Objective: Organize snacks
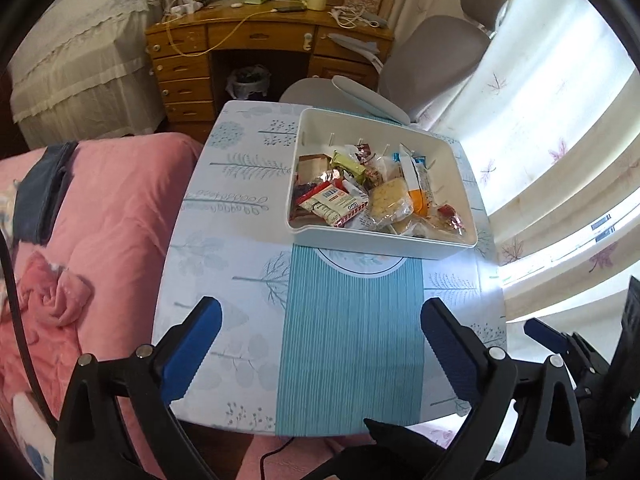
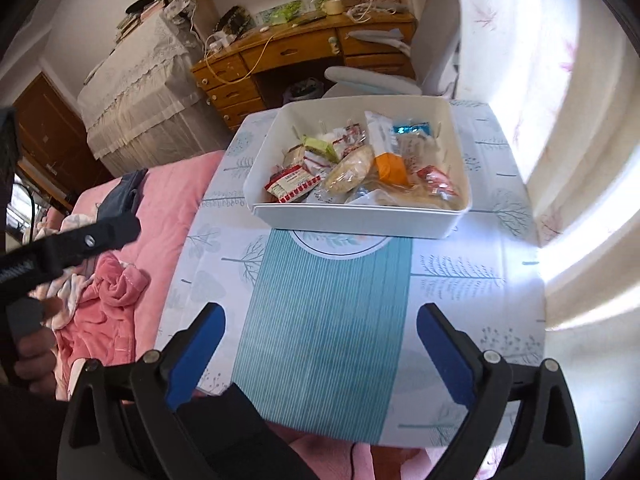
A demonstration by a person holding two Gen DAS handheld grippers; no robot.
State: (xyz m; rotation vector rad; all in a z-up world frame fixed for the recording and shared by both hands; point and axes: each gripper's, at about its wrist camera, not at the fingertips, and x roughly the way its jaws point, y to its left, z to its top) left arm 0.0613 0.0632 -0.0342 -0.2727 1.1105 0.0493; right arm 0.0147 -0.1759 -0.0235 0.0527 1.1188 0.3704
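Observation:
A white rectangular bin (image 1: pixel 384 246) (image 2: pixel 360 222) stands on the far half of a small table with a blue-and-white tree-print cloth (image 1: pixel 348 344) (image 2: pixel 320 340). Several wrapped snacks (image 1: pixel 372 196) (image 2: pixel 360 164) lie piled inside it: a red-and-white packet, a pale round cracker pack, an orange box, a green bar. My left gripper (image 1: pixel 322 320) hangs open over the near striped part of the cloth, nothing between its blue pads. My right gripper (image 2: pixel 320 324) is likewise open and empty, well short of the bin. The right gripper's blue fingertip (image 1: pixel 546 334) shows at the left view's right edge.
A pink quilt (image 1: pixel 104 240) with a dark garment lies left of the table. Behind it stand a grey chair (image 1: pixel 432 68), a wooden desk (image 1: pixel 248 44) with drawers and clutter, and a lace-covered cabinet. Bright curtains (image 1: pixel 560 140) hang on the right. A hand (image 2: pixel 32 356) holds the left gripper's handle.

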